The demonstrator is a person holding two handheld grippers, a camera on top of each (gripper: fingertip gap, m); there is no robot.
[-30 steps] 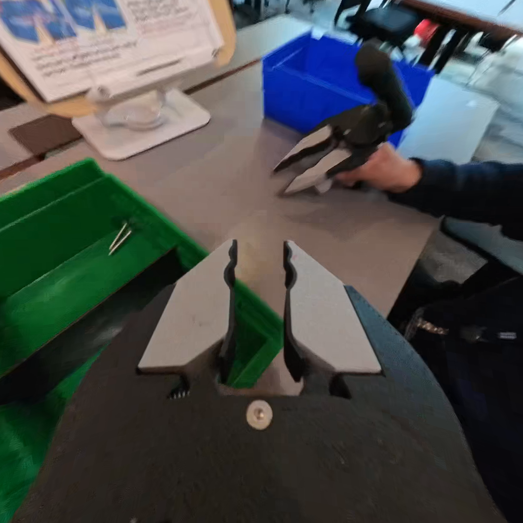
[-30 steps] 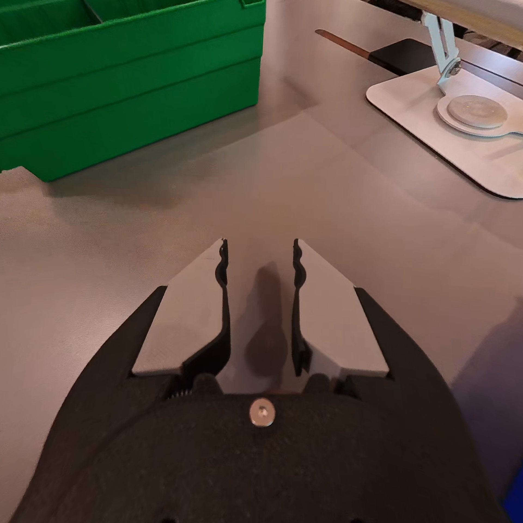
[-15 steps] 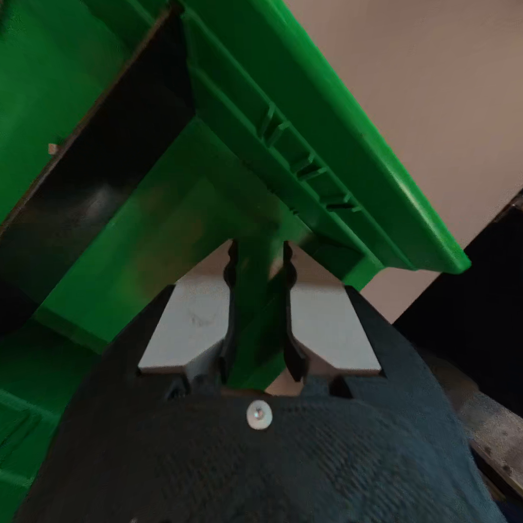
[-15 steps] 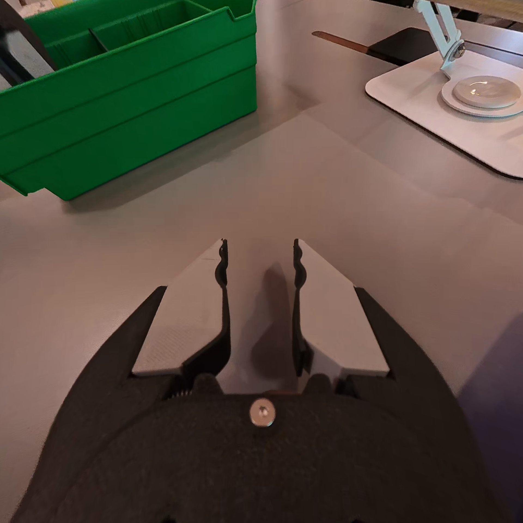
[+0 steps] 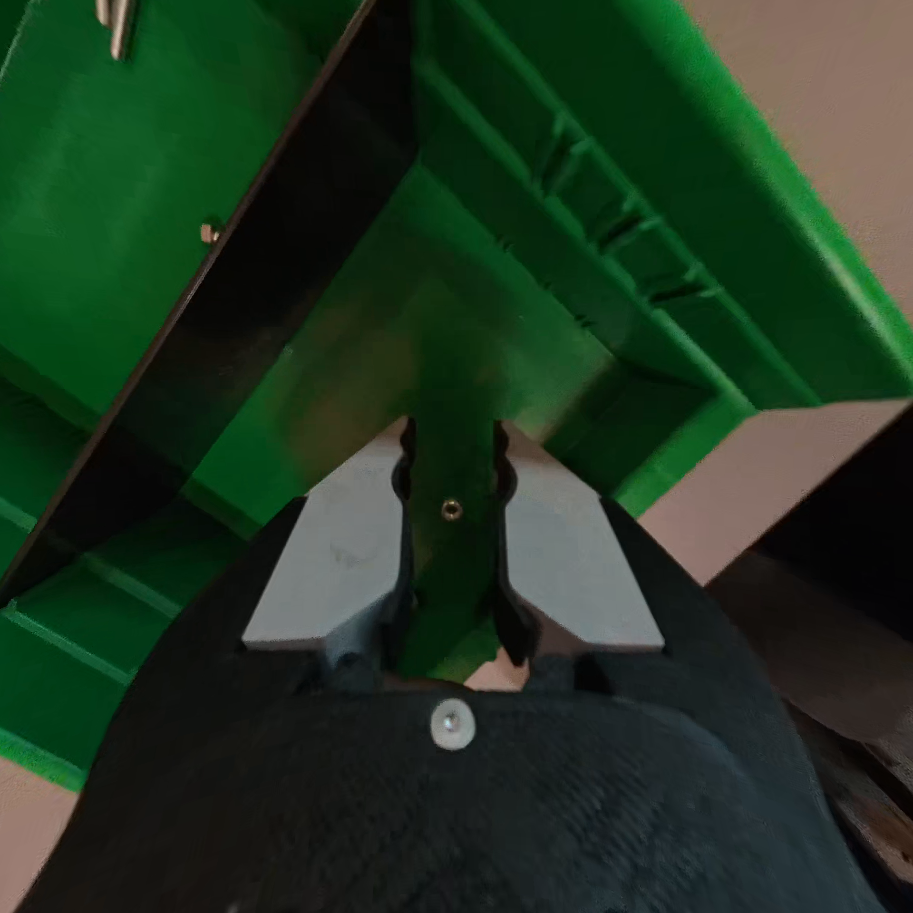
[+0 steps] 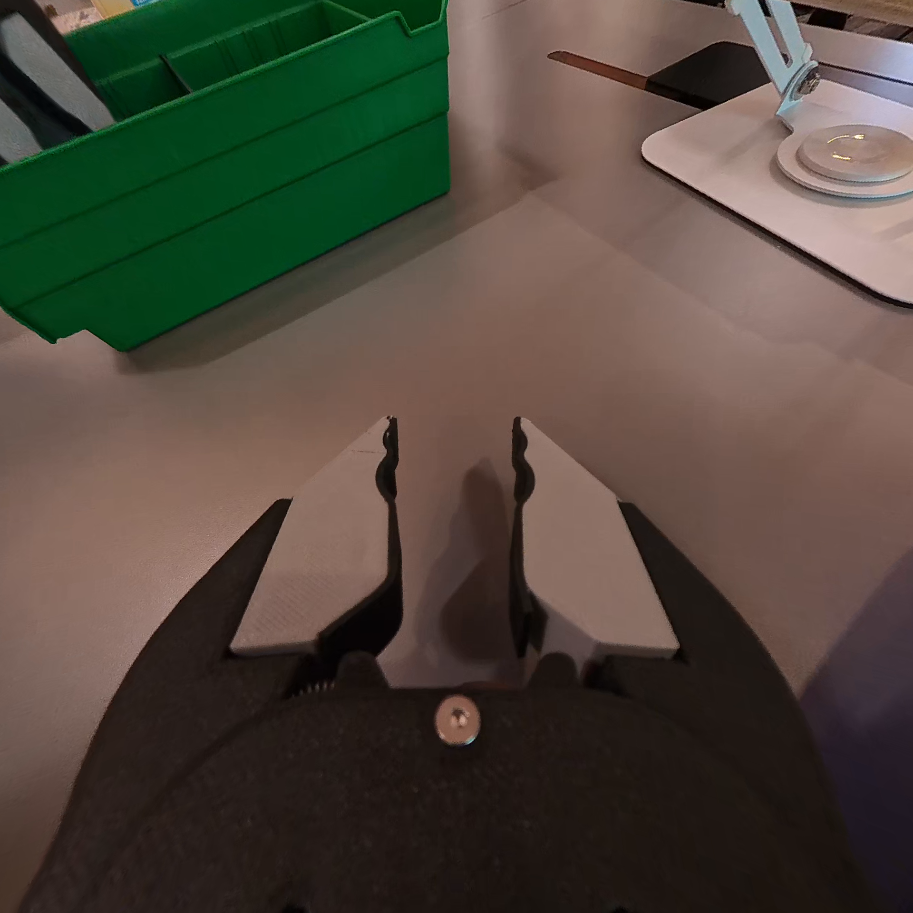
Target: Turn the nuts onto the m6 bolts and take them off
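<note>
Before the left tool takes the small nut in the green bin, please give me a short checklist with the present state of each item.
1. Left tool open: ok, a clear gap between the fingers.
2. Nut lies between the fingers: ok, it sits on the floor of the green bin, nearer the tool base than the tips.
3. Tool clear of the black divider: ok, the divider is to the left.
4. Height above the nut: cannot tell.
5. Bolts available: ok, in the compartment beyond the divider, with a second nut.
6. Right tool free: ok, open and empty above the table.
</note>
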